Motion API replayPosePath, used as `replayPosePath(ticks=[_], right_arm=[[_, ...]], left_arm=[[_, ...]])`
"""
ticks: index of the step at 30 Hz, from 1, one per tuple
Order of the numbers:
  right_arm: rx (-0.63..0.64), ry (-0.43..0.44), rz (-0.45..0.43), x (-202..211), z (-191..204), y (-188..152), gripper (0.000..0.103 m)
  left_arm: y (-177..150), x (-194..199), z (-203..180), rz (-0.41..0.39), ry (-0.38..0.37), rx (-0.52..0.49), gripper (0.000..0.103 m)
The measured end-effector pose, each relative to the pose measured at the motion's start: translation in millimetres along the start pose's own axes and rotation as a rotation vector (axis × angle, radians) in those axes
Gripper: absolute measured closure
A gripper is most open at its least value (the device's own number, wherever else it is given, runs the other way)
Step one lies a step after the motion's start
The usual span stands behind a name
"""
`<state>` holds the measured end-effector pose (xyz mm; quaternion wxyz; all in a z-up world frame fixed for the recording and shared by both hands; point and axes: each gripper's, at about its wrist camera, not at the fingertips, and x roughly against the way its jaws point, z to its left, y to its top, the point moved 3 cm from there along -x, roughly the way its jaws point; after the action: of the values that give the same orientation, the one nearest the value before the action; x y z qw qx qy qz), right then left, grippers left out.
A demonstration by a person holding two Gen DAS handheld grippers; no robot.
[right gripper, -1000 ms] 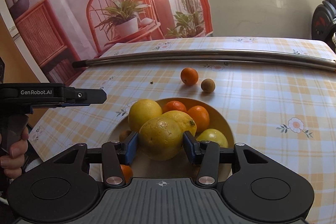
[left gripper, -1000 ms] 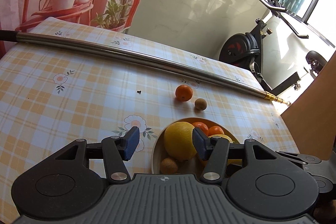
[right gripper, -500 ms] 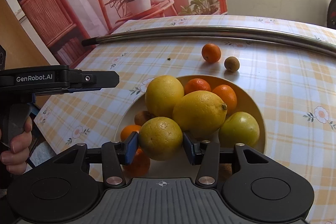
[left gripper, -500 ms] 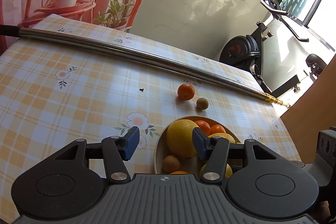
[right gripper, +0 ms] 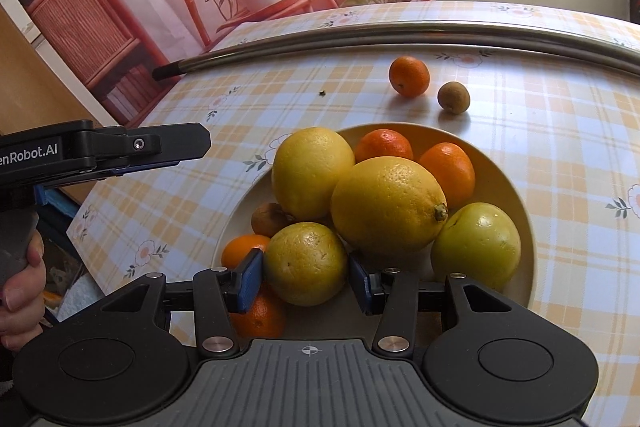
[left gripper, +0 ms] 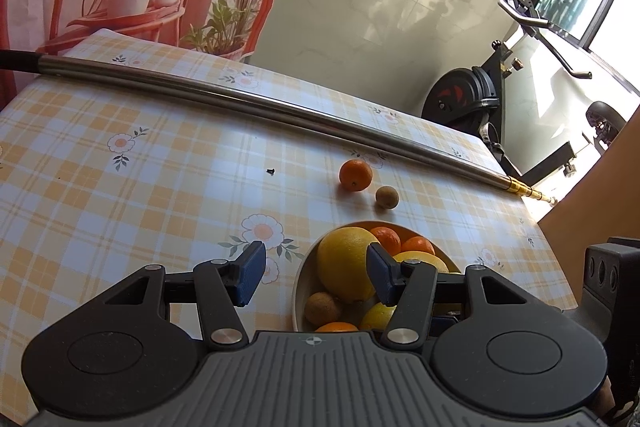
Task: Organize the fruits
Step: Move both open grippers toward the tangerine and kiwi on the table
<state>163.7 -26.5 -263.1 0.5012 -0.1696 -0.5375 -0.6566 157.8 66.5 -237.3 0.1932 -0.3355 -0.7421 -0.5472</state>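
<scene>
Fruit [right gripper: 306,263] sits clamped in the right tongs [right gripper: 306,281] over the bowl [right gripper: 516,195], ready for release; left tongs [left gripper: 316,275] hang wide, empty.

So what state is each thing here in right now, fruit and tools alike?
Right hand-held gripper: shut on the yellow fruit.
Left hand-held gripper: open, empty, over the table.
Bowl: upright, heaped with fruit.
Loose tangerine: on the tablecloth, outside the bowl.
Small brown fruit: beside the tangerine, apart from it.
Metal pole: lying flat across the table.
</scene>
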Motion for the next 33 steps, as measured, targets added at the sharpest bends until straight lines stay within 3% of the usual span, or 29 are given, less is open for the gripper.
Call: replayPosePath(ticks=[22, 33], right_arm=[[-0.012, 0.014, -0.041, 13, -2, -3, 0.059], [0.011, 0.011, -0.143, 51, 0, 4, 0.059]], left_arm=[[-2, 1, -6, 0.009, 0.009, -0.019, 0.045], [4, 7, -9, -0.010, 0.022, -0.037, 0.045]])
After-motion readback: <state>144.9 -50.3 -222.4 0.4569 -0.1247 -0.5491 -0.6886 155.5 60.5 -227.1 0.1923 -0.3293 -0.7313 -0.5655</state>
